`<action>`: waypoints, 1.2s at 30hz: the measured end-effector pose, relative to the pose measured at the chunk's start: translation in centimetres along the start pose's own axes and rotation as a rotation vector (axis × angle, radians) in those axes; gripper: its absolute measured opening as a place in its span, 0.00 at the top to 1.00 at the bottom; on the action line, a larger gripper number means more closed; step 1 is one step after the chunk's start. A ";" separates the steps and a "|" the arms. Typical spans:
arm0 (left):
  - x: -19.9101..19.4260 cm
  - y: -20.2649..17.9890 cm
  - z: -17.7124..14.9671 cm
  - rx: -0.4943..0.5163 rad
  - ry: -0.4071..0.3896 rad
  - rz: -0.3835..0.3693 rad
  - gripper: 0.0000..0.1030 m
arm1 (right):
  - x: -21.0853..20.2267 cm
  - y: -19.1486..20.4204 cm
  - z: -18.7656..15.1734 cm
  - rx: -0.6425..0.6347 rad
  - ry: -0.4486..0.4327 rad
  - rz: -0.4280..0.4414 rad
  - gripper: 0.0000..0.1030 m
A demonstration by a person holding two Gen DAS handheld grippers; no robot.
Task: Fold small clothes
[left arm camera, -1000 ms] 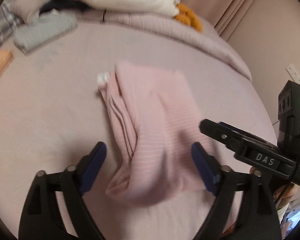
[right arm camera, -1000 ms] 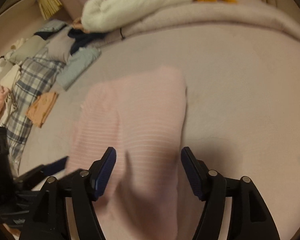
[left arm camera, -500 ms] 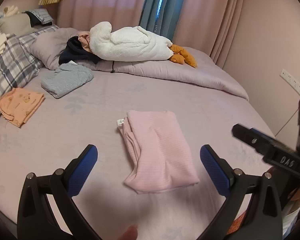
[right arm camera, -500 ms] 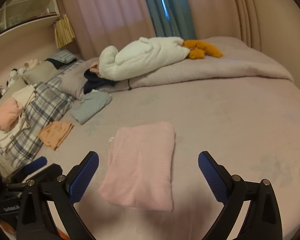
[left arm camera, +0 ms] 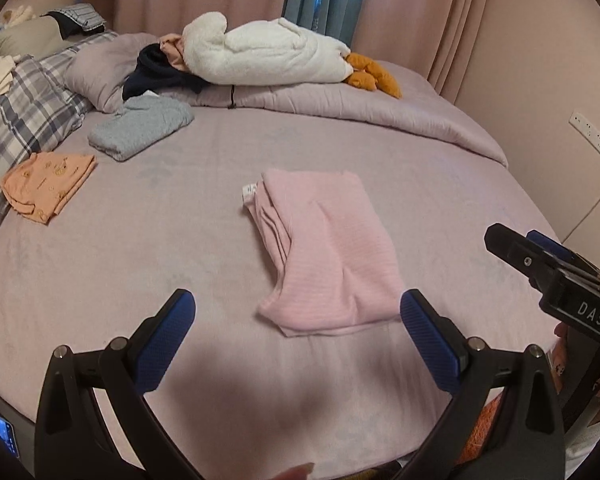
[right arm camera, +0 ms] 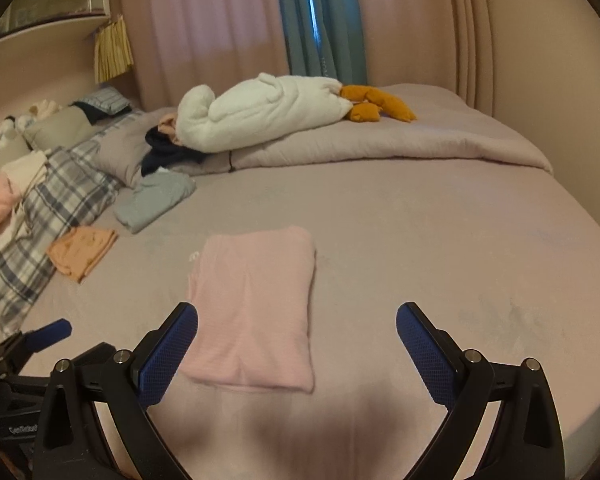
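The folded pink garment (left arm camera: 324,256) lies flat on the bed (left arm camera: 140,248), just ahead of both tools and touching neither. The left tool (left arm camera: 298,338) is spread wide and holds nothing; the right tool (right arm camera: 297,346) likewise gapes, released. The bed wears a mauve sheet, with pink and teal curtains (right arm camera: 320,20) behind. Three folded pieces lie there: the pink one, a grey one (left arm camera: 140,128) and an orange one (left arm camera: 46,186). One white plush toy (left arm camera: 260,54) rests on the quilt.

A mauve bed (left arm camera: 180,240) carries a folded pink garment (left arm camera: 324,252); beyond it lie a grey one (left arm camera: 140,128), an orange one (left arm camera: 44,188), and what looks like a white plush (left arm camera: 260,56).
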State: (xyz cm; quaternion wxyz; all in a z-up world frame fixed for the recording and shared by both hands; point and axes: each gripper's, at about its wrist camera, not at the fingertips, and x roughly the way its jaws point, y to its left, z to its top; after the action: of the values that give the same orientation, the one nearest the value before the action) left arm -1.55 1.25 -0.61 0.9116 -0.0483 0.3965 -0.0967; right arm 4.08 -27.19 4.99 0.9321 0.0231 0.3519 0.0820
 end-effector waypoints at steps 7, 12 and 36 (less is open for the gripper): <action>0.3 -0.1 -0.6 -0.003 0.029 0.015 0.00 | -0.3 -0.3 -0.6 0.000 0.015 -0.020 0.04; 0.3 -0.2 -0.7 -0.005 0.043 0.007 0.00 | -0.2 -0.3 -0.8 0.014 0.023 -0.055 0.04; 1.2 -0.4 -0.9 -0.022 0.096 0.009 0.00 | 0.6 -0.3 -1.9 0.011 0.095 -0.063 0.04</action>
State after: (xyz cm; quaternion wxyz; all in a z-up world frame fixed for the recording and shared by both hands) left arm -1.45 0.63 -2.02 0.8915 -0.0520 0.4409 -0.0903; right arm 3.37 -27.41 3.15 0.9165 0.0131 0.3966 0.0515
